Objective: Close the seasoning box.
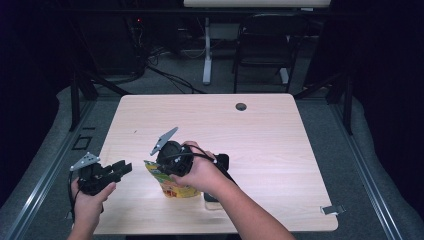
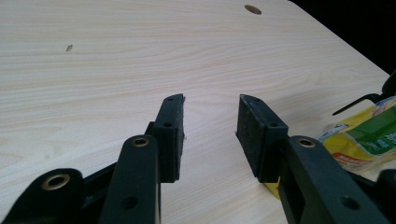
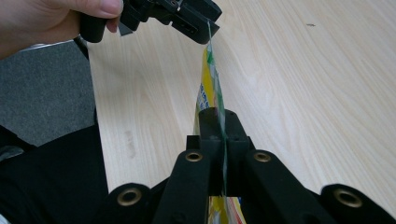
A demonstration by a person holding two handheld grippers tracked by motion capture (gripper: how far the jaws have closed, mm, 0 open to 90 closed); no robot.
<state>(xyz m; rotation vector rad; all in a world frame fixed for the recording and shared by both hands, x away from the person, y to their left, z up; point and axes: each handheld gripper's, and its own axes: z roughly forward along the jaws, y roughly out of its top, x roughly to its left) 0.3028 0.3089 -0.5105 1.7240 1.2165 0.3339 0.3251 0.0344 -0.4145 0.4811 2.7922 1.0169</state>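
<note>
A yellow and green snack packet point(image 1: 178, 190) stands upright on the light wooden table point(image 1: 260, 135), near the front edge. My right gripper point(image 1: 160, 168) comes at it from the right and is shut on the packet's thin top edge point(image 3: 211, 79), which runs straight between the pressed jaws of the right gripper point(image 3: 218, 116). My left gripper point(image 1: 124, 168) hovers just left of the packet with its jaws apart and nothing between them. In the left gripper view, the left gripper point(image 2: 210, 107) has bare tabletop between its pads and the packet point(image 2: 369, 135) lies off to the right.
A small dark object point(image 1: 210, 197) lies on the table under the right forearm. A cable hole point(image 1: 241, 106) sits near the table's far edge and a metal clip point(image 1: 332, 210) at its front right corner. A black chair point(image 1: 267, 40) stands beyond the table.
</note>
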